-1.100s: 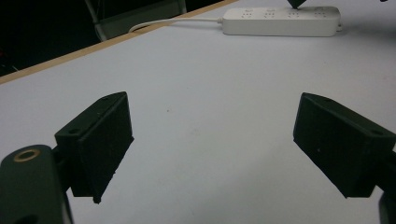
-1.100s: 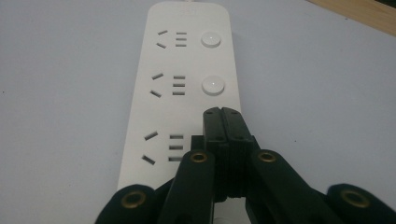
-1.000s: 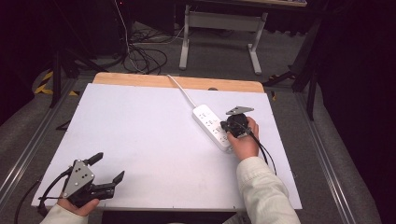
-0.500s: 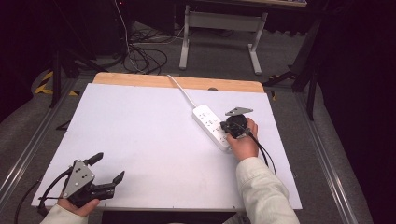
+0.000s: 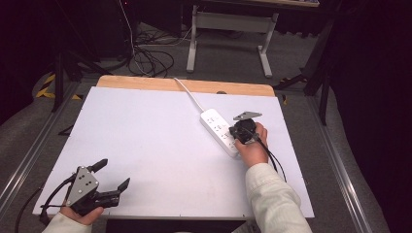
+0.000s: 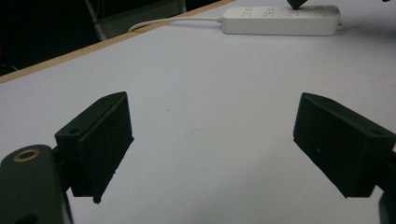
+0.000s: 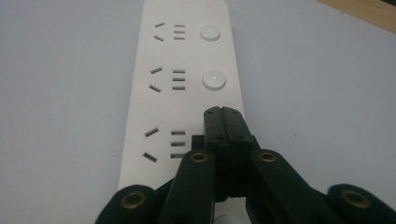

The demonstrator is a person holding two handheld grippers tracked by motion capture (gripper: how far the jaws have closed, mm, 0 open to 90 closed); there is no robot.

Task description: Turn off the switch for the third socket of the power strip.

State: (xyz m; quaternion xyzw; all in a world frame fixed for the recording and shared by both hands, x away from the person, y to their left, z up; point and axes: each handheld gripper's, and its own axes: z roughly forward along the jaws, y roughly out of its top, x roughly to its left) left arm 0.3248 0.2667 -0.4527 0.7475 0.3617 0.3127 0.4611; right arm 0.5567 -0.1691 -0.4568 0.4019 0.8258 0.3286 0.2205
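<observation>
White power strip [image 5: 220,131] lay near the table's [image 5: 145,145] right edge under the closed right gripper [image 7: 225,114]; the left gripper [image 5: 111,175] gaped at the near-left corner.

White surface [image 5: 145,145] w/ wood strip at far edge. Beyond it: grey floor, black cables [image 5: 150,60], metal stand legs [image 5: 228,34].

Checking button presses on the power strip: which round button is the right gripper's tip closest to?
The nearest visible button, the lower of the two in the right gripper view. The shut right gripper ends just below it; the other button lies farther up the power strip.
</observation>
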